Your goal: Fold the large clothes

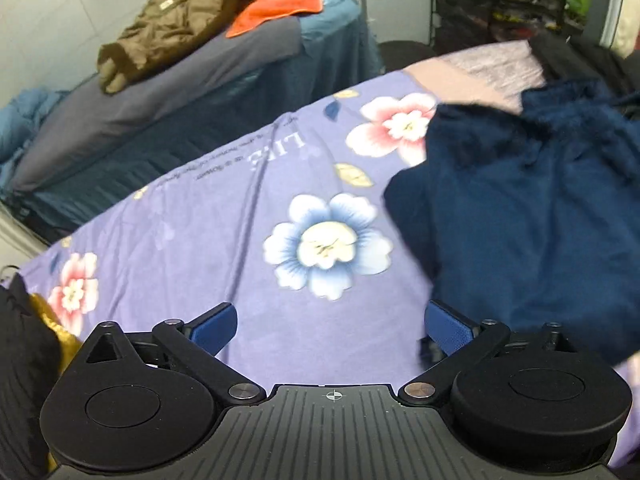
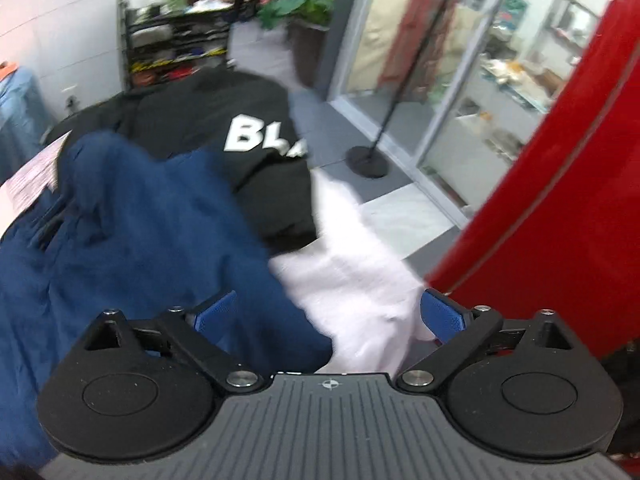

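A dark navy garment [image 1: 528, 208] lies crumpled on the purple floral bedsheet [image 1: 240, 216], at the right of the left wrist view. My left gripper [image 1: 331, 326] is open and empty above the sheet, its right finger close to the garment's lower edge. In the right wrist view the navy garment [image 2: 132, 232] fills the left side. My right gripper [image 2: 330, 314] is open and empty above the garment's right edge and a pale pink cloth [image 2: 352, 276]. A black garment with white letters [image 2: 240, 128] lies beyond.
A second bed [image 1: 160, 100] at the back left carries a brown jacket [image 1: 172, 28] and an orange cloth [image 1: 276, 4]. A black and yellow item [image 1: 28, 344] sits at the sheet's near left. A red panel [image 2: 560, 184], a stand base [image 2: 368, 160] and shelves [image 2: 176, 36] are on the right.
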Tool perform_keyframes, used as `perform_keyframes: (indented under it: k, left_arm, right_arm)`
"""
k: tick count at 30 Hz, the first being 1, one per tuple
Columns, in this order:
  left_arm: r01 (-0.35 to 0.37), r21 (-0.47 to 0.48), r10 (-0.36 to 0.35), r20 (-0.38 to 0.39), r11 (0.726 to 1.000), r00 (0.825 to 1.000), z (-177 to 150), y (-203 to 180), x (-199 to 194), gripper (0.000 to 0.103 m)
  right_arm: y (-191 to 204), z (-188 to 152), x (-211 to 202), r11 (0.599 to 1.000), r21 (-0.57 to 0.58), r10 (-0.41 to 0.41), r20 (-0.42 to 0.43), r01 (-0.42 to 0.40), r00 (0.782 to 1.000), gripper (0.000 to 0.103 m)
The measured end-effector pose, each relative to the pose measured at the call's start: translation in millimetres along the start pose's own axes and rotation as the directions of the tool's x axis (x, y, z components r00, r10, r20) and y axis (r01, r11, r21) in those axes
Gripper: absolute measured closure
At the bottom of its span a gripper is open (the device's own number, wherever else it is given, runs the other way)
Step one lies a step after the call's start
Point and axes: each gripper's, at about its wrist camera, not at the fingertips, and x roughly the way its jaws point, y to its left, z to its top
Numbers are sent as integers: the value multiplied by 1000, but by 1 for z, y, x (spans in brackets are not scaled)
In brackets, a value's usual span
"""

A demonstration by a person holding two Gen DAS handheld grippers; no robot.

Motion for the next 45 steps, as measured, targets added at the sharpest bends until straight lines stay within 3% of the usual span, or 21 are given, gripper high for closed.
perform_keyframes:
  k: [3,7,11,15,18,28,45]
  left_arm:
    - [36,41,-37,14,999,999,14,-18,-13,0]
    - [113,98,-112,-20,989,994,25,-65,-27,0]
    - [189,118,-174,-123,975,977,21,-106,-30,0]
    - [177,191,-153,-135,966,979,19,-133,-41,0]
    - [172,234,-143,-135,957,980,20,-145,-48,0]
    - [235,231,-191,-200,944,961,18,-160,-49,0]
    - [239,218,-200,-187,946,962,16,-159,-50,0]
  right_arm:
    - [13,6,-18,989,-53,139,20,-137,990,2]
    - [77,-4,-31,924,-282,230,-128,-258,965,1]
    - [135,-31,-44,833,-453,241,-218,-317,946,1]
    - [166,-51,-53,794,-516,213,-259,-321,942,1]
    - [171,-57,-57,788,-521,198,-286,-326,937,1]
    - [173,-65,-59,798,-521,162,-302,-304,940,1]
    - [176,-67,-54,797,-523,157,-305,-303,939,1]
